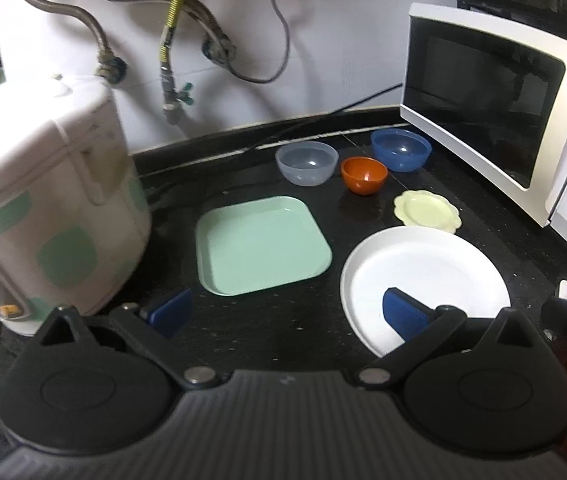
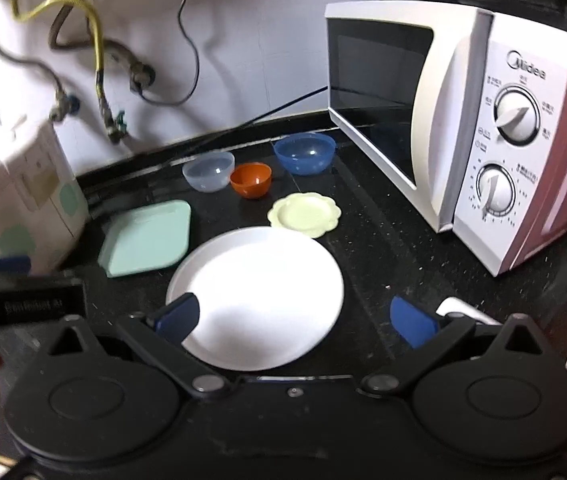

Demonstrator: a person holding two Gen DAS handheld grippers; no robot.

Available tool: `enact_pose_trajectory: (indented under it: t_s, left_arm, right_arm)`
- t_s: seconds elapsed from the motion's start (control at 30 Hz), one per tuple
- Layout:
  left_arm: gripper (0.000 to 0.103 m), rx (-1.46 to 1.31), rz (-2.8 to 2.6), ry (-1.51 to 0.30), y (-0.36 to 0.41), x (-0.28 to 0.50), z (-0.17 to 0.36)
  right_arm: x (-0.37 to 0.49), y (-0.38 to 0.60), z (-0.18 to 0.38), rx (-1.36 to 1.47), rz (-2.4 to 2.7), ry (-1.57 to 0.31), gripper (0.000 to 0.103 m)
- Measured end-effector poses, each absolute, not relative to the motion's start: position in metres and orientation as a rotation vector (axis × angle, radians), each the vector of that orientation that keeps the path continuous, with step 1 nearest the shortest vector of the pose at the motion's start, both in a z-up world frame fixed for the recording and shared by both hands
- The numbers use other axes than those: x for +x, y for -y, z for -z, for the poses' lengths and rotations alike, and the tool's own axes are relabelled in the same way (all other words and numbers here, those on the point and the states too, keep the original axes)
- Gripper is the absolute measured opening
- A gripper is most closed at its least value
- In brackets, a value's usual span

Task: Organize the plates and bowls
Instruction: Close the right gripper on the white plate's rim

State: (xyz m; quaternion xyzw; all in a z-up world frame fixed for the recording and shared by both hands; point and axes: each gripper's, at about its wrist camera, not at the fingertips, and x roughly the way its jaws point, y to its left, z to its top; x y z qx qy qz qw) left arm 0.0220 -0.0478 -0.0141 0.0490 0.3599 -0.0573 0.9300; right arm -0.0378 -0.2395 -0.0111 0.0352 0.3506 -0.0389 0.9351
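Lighting is dim to moderate in both wrist views, with a cool cast. The white round plate (image 2: 259, 292) is the brightest surface and carries a soft grey shadow across its near left part. Small specular highlights sit inside the blue bowl (image 1: 401, 149), the clear bowl (image 1: 306, 162) and the orange bowl (image 1: 364, 174). The microwave (image 2: 443, 136) door glass shows faint reflections. Fisheye distortion bends the black countertop (image 1: 267, 320) edge and darkens the corners. The rice cooker (image 1: 43, 208) is smeared with blur; edges in the right wrist view are soft too.
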Motion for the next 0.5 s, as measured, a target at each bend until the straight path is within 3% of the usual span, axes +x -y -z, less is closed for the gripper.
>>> enact_pose_trajectory:
  t_s: [0.37,0.5]
  left_arm:
    - [0.101,0.052,0.156,-0.818,0.074,0.062,0.062]
    - [0.091,0.044,0.164,-0.861,0.082,0.073,0.08]
  right_arm:
    - [0.026,0.29,0.048,0.209,0.086,-0.798,0.103]
    - [0.05,0.3,0.068,0.255,0.066,-0.836,0.088]
